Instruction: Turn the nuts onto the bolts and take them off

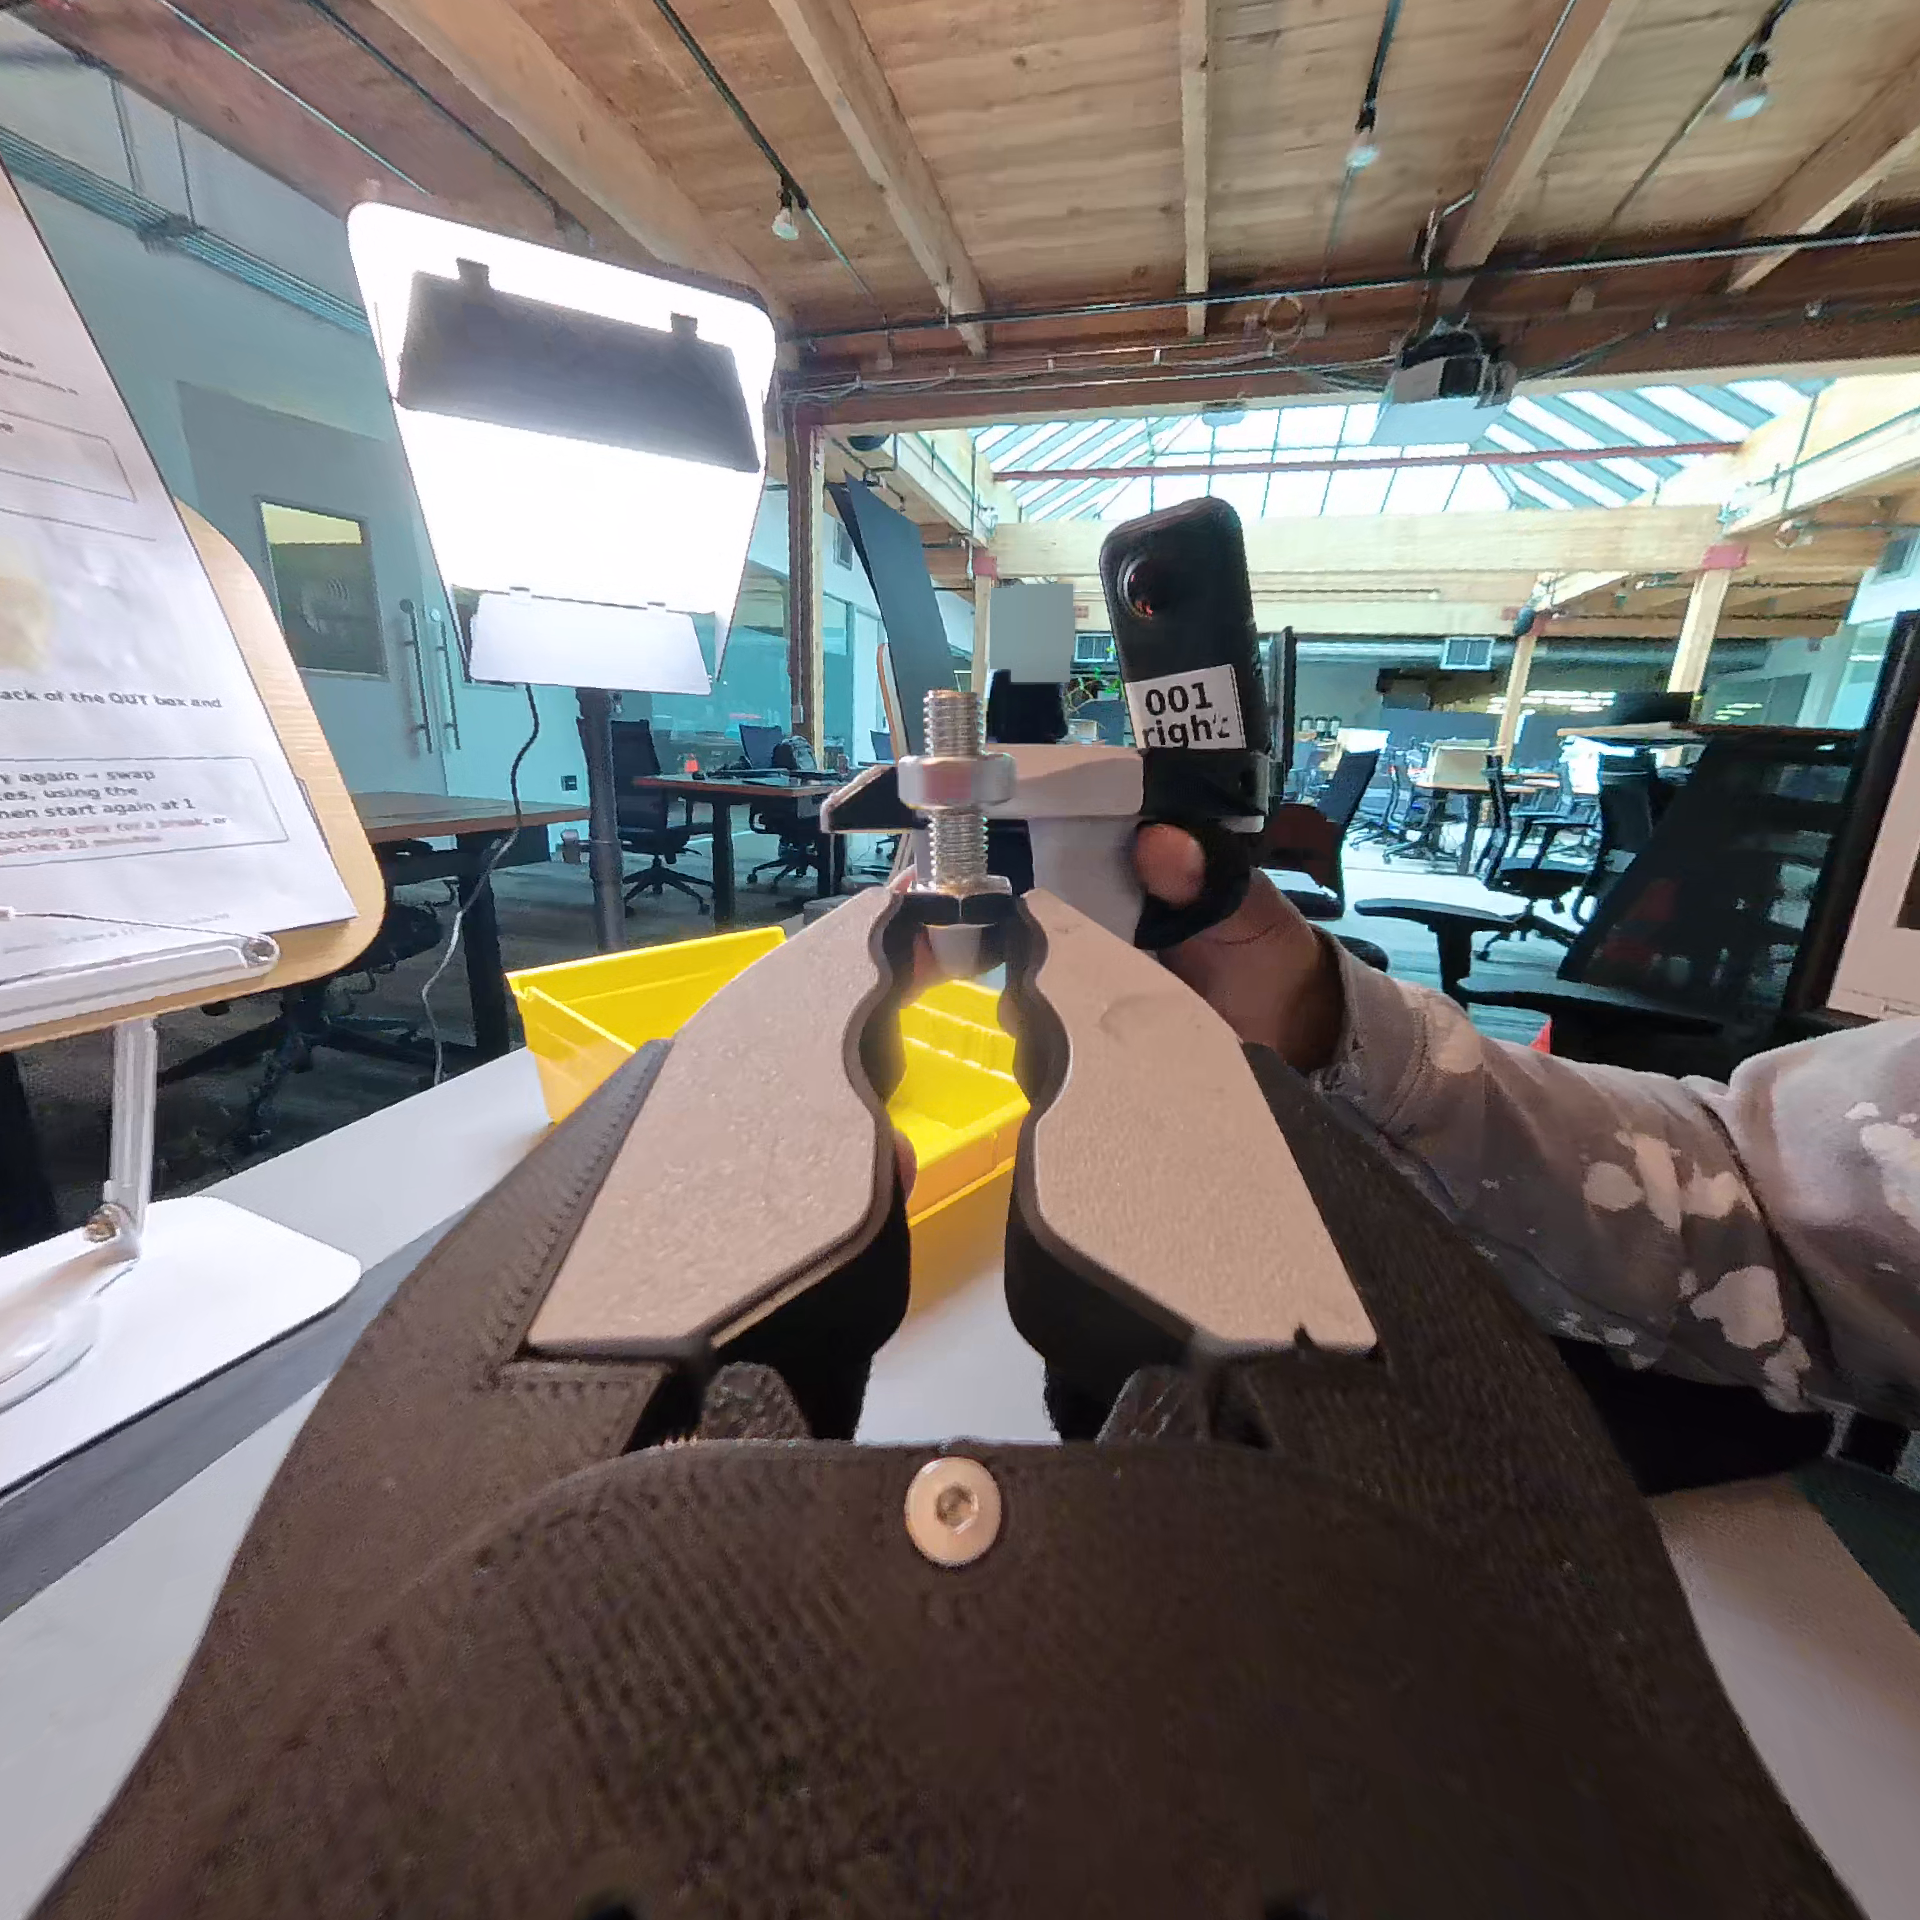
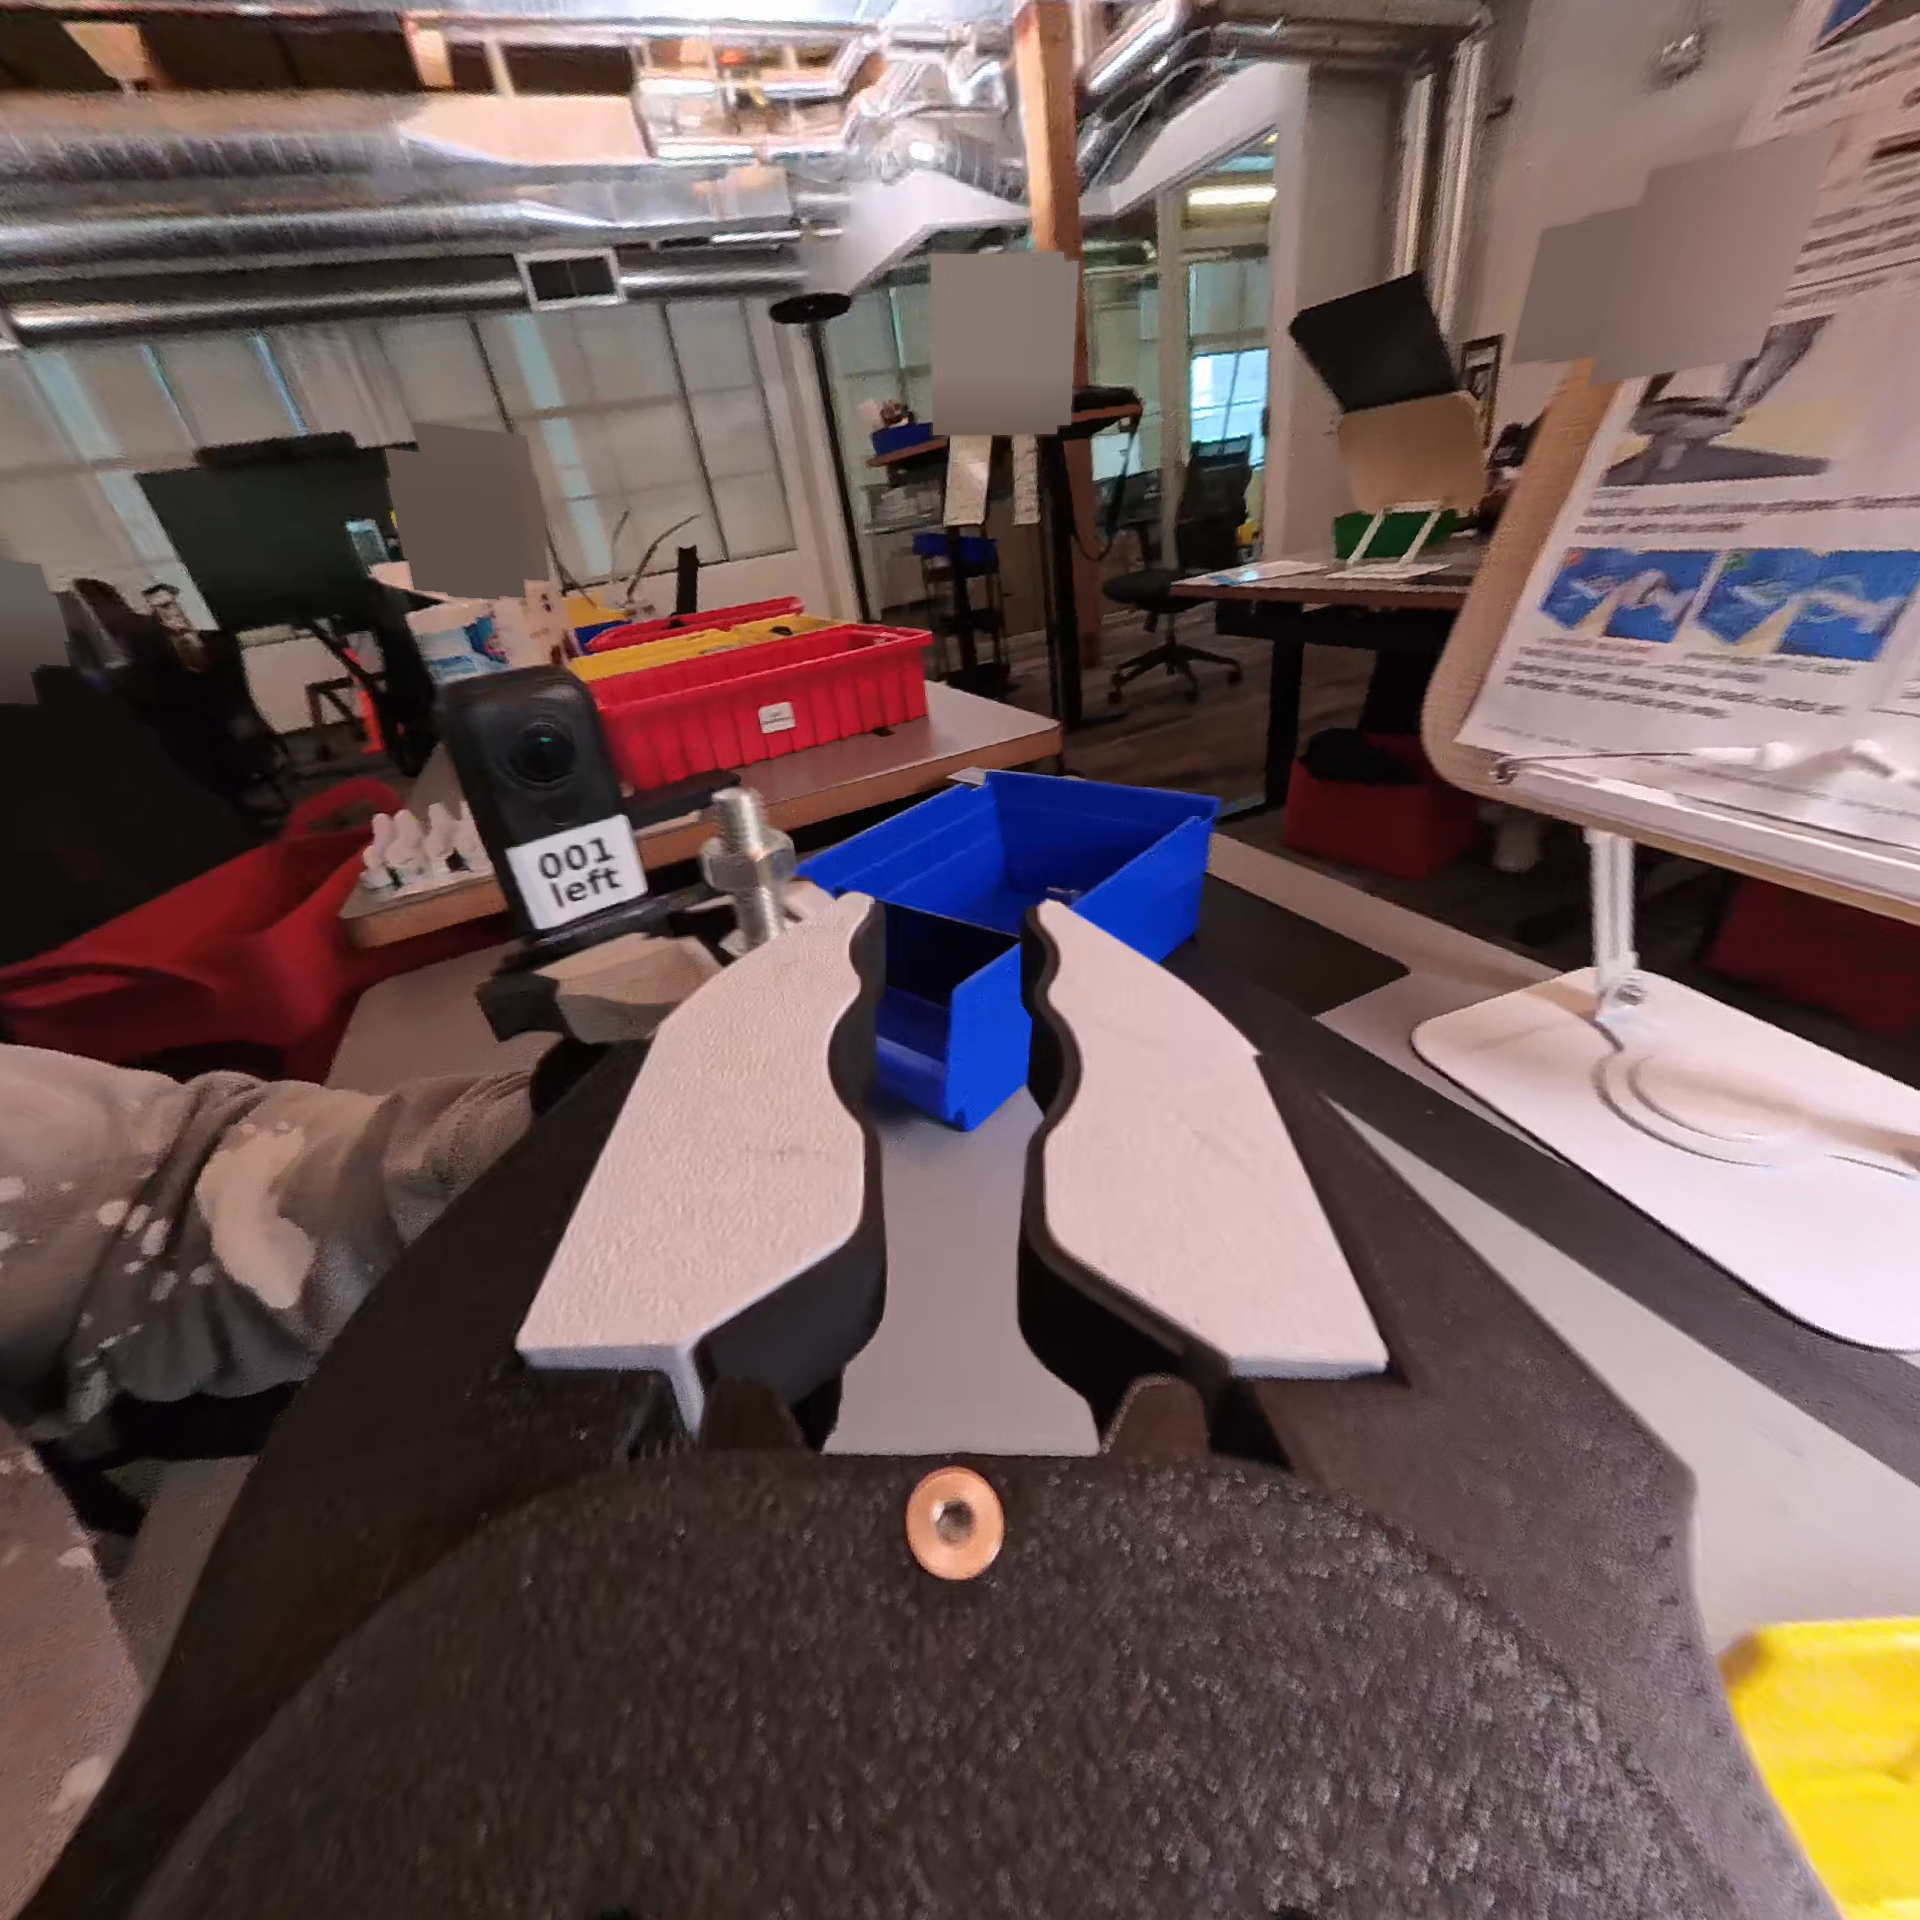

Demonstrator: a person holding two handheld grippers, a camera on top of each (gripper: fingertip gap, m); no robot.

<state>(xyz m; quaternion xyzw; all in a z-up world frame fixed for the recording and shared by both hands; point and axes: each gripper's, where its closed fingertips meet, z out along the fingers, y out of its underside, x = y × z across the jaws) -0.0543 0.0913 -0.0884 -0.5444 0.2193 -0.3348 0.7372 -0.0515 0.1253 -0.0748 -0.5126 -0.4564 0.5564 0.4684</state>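
Note:
A silver bolt stands upright, with a silver hex nut partway down its thread. My left gripper is shut on the bolt's head and holds it above the table. My right gripper is open and empty. It also shows in the left wrist view, side-on at nut height, just behind the bolt. In the right wrist view the bolt and nut sit just left of my left finger, outside the jaws.
A yellow bin stands on the white table behind the left gripper. A blue bin is ahead of the right gripper. A document stand is at the left, seen at the right in the right wrist view. A bright light panel stands behind. Some 4 cm of space lies between my two pairs of fingers.

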